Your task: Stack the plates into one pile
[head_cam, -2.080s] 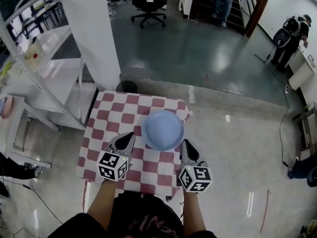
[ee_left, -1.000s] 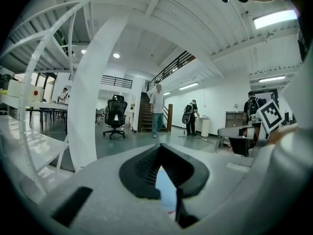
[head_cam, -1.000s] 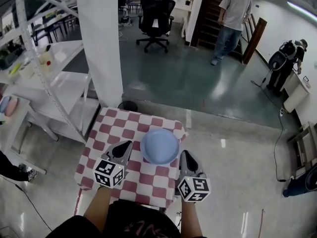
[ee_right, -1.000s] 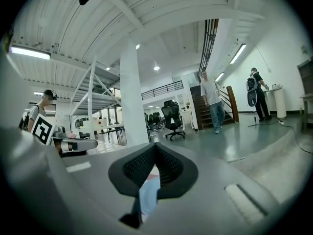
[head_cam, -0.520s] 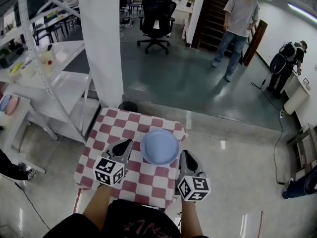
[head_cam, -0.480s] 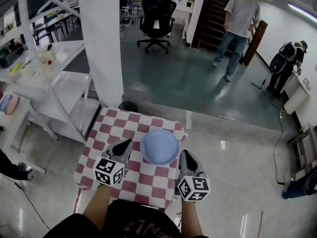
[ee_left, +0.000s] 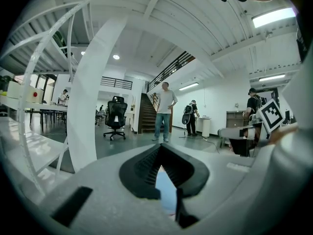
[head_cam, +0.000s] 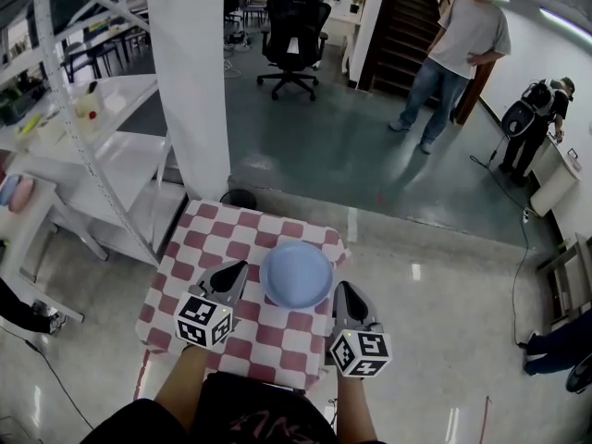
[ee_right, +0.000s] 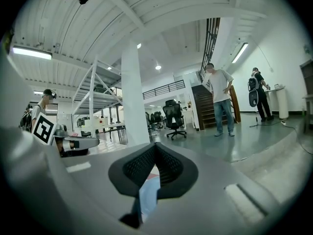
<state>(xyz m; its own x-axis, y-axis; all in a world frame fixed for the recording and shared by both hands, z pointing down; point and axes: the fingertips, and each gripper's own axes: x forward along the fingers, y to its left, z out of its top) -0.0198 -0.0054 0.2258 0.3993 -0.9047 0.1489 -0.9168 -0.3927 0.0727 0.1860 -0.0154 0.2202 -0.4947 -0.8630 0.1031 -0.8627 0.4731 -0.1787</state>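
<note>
A light-blue plate pile (head_cam: 296,274) sits in the middle of a small table with a red-and-white checked cloth (head_cam: 211,231). My left gripper (head_cam: 239,266) hovers just left of the pile, jaws shut and empty. My right gripper (head_cam: 340,288) hangs just right of it, also shut with nothing held. In the left gripper view the closed jaws (ee_left: 160,149) point up at the room, and a sliver of the blue plate (ee_left: 167,193) shows below them. The right gripper view shows the same: shut jaws (ee_right: 155,146) with a strip of blue plate (ee_right: 148,196) underneath.
A white pillar (head_cam: 190,72) rises behind the table's left corner, with a white shelving rack (head_cam: 83,141) to its left. A black round bin (head_cam: 239,198) stands on the floor behind the table. Farther off are an office chair (head_cam: 294,26) and a standing person (head_cam: 455,54).
The head camera has tilted up, so more of the room shows. The person in the background walked to the right. Both grippers and the plate pile have stayed almost still.
</note>
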